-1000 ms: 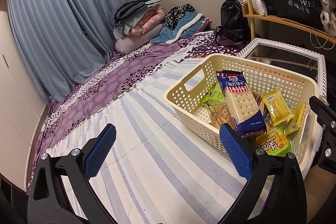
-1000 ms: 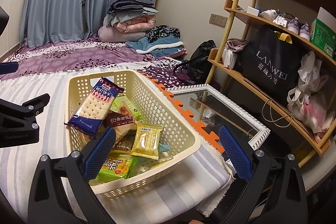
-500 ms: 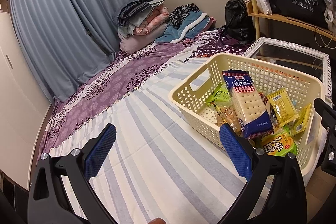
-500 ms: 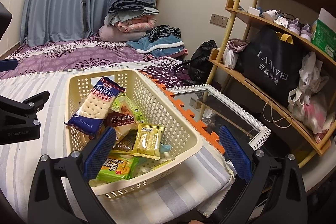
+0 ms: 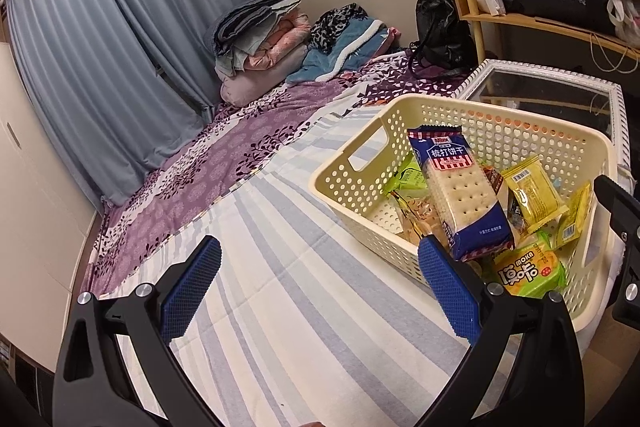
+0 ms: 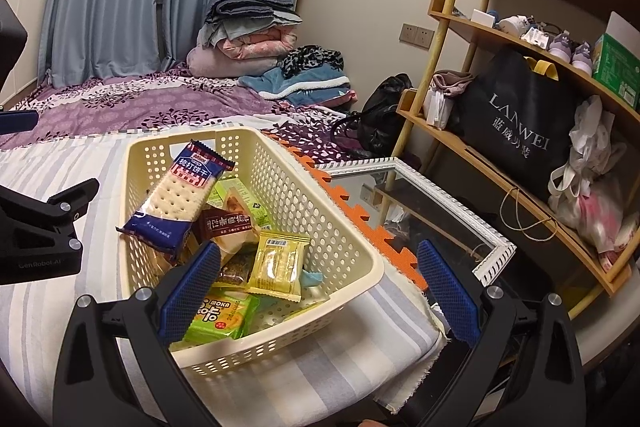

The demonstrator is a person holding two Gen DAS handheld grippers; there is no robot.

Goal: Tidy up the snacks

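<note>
Snacks point(image 6: 188, 195) fill the basket point(image 6: 304, 195) on the bed point(image 5: 280, 307), none visible outside it; left tool point(image 5: 320, 291) and right tool point(image 6: 316, 291) both gape empty, sorting apparently finished.

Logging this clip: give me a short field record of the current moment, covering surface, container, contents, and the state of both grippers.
surface: striped sheet on a bed
container: cream perforated basket, near the bed's edge
contents: cracker pack on top, leaning on the basket wall; yellow packet; green packet; brown packet; others partly hidden
left gripper: open, empty, over the sheet beside the basket
right gripper: open, empty, above the basket's near corner
beside bed: white-framed mirror
</note>
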